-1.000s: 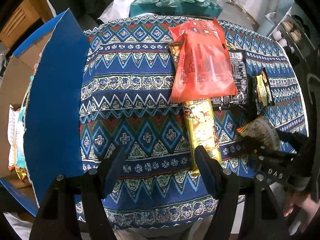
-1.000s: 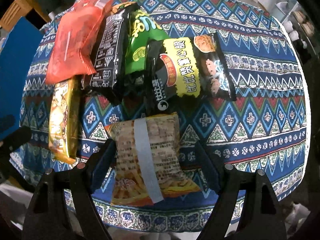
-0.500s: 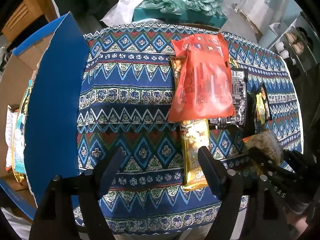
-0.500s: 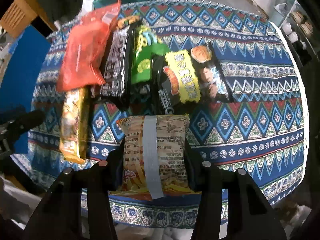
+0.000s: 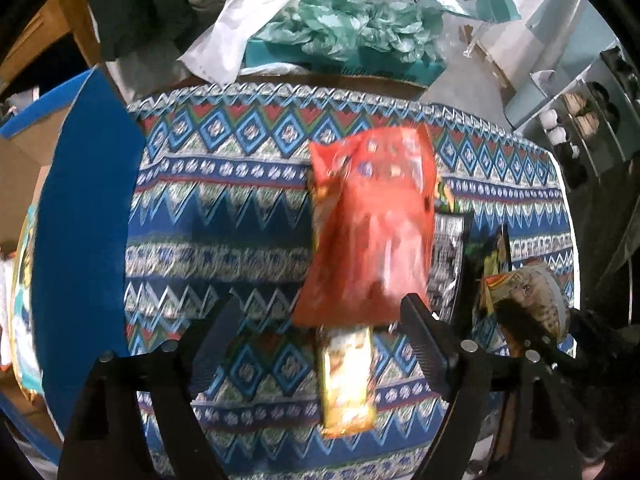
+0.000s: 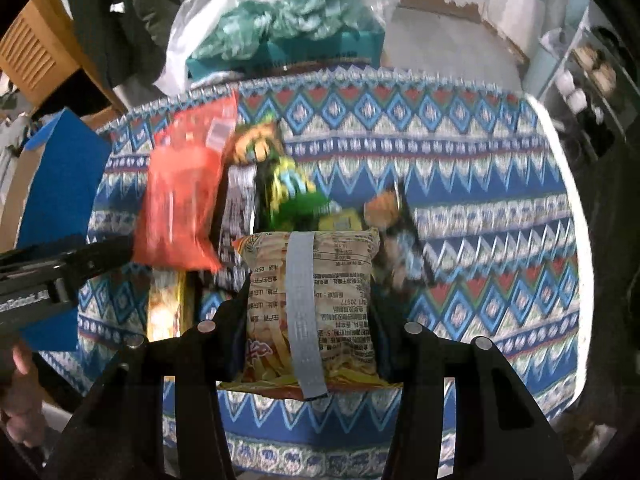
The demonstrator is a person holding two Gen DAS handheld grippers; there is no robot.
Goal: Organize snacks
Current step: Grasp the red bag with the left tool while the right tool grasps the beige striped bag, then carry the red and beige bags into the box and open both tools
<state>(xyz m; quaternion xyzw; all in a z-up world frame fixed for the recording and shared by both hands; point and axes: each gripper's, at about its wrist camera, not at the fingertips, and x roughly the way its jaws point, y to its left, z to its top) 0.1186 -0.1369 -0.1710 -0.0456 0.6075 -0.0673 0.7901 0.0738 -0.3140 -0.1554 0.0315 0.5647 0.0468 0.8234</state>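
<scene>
My right gripper (image 6: 306, 304) is shut on a tan snack packet (image 6: 312, 304) with a grey seam strip, held clear above the patterned tablecloth (image 6: 480, 208). Behind it lie a red bag (image 6: 180, 200), a black packet (image 6: 238, 200), a green bag (image 6: 288, 192) and a dark bag (image 6: 400, 220). My left gripper (image 5: 320, 312) hovers over the cloth, its jaws opening, with the lower edge of the red bag (image 5: 372, 232) and a long yellow packet (image 5: 346, 376) below the gap, untouched. The held tan packet (image 5: 528, 292) shows at the right of the left wrist view.
A blue-sided cardboard box (image 5: 80, 240) with packets inside stands off the table's left edge. Behind the table are a teal box with crumpled green tissue (image 5: 352, 32) and a white plastic bag (image 5: 240, 32). Shelves (image 5: 580, 120) stand at the far right.
The right gripper closed on the tan packet and lifted it off the cloth. The left gripper moved right, towards the red bag and yellow packet, with its jaws a little wider.
</scene>
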